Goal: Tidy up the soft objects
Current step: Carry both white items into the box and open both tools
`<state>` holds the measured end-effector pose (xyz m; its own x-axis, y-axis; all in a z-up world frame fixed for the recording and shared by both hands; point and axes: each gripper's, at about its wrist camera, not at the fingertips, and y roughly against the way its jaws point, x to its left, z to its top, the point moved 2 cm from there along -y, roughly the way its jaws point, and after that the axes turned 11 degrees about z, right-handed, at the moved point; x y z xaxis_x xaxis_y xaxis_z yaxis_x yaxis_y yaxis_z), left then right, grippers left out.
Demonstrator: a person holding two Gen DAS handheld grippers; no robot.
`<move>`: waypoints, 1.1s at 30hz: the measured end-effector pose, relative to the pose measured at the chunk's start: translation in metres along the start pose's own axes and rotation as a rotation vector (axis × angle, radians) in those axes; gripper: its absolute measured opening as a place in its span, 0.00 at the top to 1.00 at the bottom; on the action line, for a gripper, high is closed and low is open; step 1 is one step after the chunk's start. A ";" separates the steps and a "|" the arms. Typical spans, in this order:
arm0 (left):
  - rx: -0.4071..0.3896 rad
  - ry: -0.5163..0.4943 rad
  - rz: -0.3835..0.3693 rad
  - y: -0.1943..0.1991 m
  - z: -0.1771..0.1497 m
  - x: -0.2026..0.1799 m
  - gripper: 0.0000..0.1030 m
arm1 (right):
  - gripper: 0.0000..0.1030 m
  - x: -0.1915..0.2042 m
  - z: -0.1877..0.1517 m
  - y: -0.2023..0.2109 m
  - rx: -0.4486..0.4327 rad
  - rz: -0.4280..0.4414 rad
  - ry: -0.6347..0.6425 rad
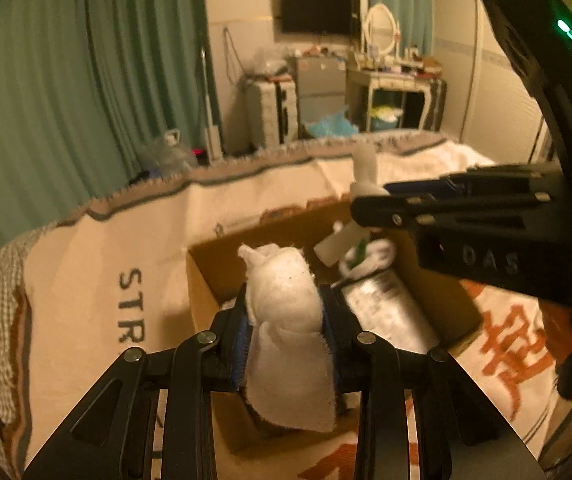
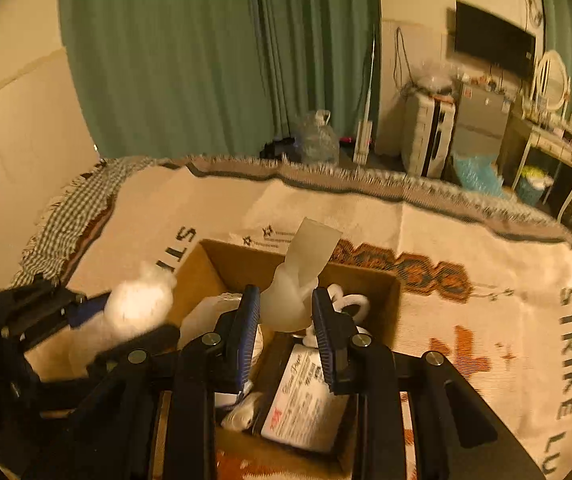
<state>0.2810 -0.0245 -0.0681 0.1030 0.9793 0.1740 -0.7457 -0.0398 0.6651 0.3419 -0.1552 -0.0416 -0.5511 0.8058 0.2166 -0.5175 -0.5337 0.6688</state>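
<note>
My left gripper [image 1: 286, 320] is shut on a rolled white cloth [image 1: 286, 312] and holds it above the near end of an open cardboard box [image 1: 206, 280]. My right gripper [image 2: 286, 312] is shut on a translucent white soft bag [image 2: 298, 280] above the same box [image 2: 366, 280]; it also shows in the left wrist view [image 1: 370, 196]. Inside the box lie a silvery packet [image 1: 386, 312], a white coiled cord [image 2: 346, 300] and a labelled white pouch [image 2: 306, 400]. The left gripper with its cloth [image 2: 138, 308] shows at left in the right wrist view.
The box sits on a cream printed blanket [image 2: 486, 320] covering a bed. Beyond the bed edge stand green curtains [image 2: 206, 60], a small fridge [image 1: 322, 84], a dressing table with mirror [image 1: 398, 84], a wall TV [image 1: 320, 10] and a plastic bag [image 2: 318, 140].
</note>
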 end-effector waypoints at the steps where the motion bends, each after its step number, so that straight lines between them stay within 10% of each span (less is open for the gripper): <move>1: 0.011 0.000 -0.005 -0.004 -0.002 -0.001 0.70 | 0.73 -0.002 -0.001 -0.007 0.009 0.002 -0.003; 6: 0.043 -0.012 0.003 -0.016 -0.006 -0.007 0.68 | 0.69 -0.016 -0.006 -0.040 0.046 0.001 -0.032; 9: 0.046 0.017 0.018 -0.014 -0.007 -0.008 0.32 | 0.43 -0.025 -0.006 -0.042 0.025 -0.025 -0.065; 13: 0.017 0.040 0.060 0.005 -0.002 -0.006 0.26 | 0.43 -0.025 -0.003 -0.021 -0.013 -0.053 -0.080; 28: -0.356 0.153 0.149 0.245 0.071 0.029 0.13 | 0.41 0.061 0.041 0.229 -0.287 -0.177 0.001; 33: -0.497 0.214 0.200 0.308 0.057 0.038 0.09 | 0.17 0.105 0.028 0.303 -0.414 -0.188 0.050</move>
<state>0.0926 -0.0106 0.1853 -0.1682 0.9828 0.0763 -0.9621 -0.1805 0.2044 0.1451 -0.2252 0.2036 -0.4478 0.8908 0.0775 -0.8242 -0.4449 0.3504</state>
